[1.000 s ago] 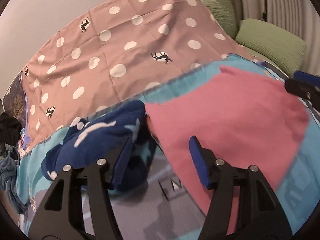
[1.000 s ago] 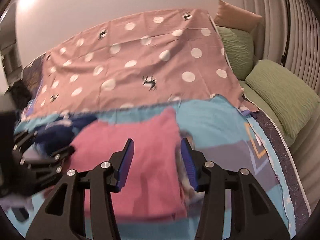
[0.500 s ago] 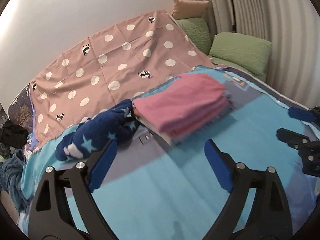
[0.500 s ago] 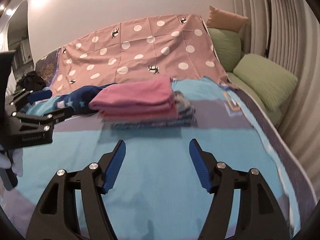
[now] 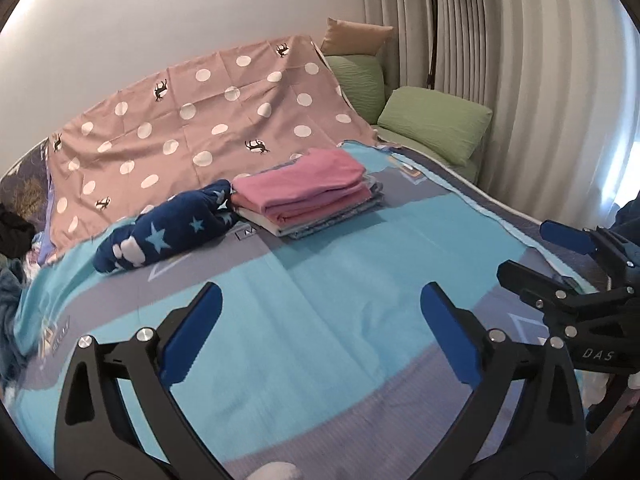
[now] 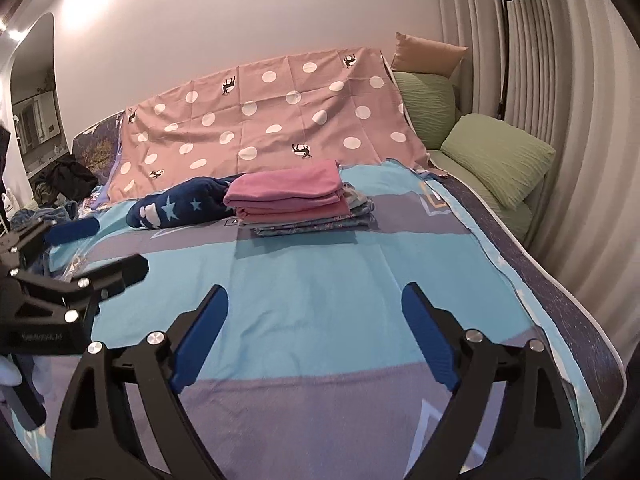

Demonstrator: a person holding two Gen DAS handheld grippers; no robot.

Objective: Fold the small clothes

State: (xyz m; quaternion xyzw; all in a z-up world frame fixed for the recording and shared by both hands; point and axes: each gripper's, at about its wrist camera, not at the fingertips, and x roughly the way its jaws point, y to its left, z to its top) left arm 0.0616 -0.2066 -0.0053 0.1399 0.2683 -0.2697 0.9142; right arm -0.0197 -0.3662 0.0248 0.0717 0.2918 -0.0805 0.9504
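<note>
The folded pink garment (image 6: 286, 186) tops a neat stack (image 5: 308, 196) far up the blue bedspread (image 6: 320, 292), straight ahead of both grippers and well apart from them. Touching the stack's left side lies a rumpled navy star garment (image 5: 168, 232), long axis crosswise, nearer the left gripper (image 5: 318, 334). The left and right gripper (image 6: 316, 330) both hang wide apart, holding nothing.

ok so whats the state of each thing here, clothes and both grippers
left gripper: open, empty, above the bed
right gripper: open, empty, above the bed
pink folded garment: folded flat, on top of the stack
blue patterned folded clothes: folded, at the bottom of the stack
navy star-print fleece garment: bunched up, unfolded, beside the stack
</note>
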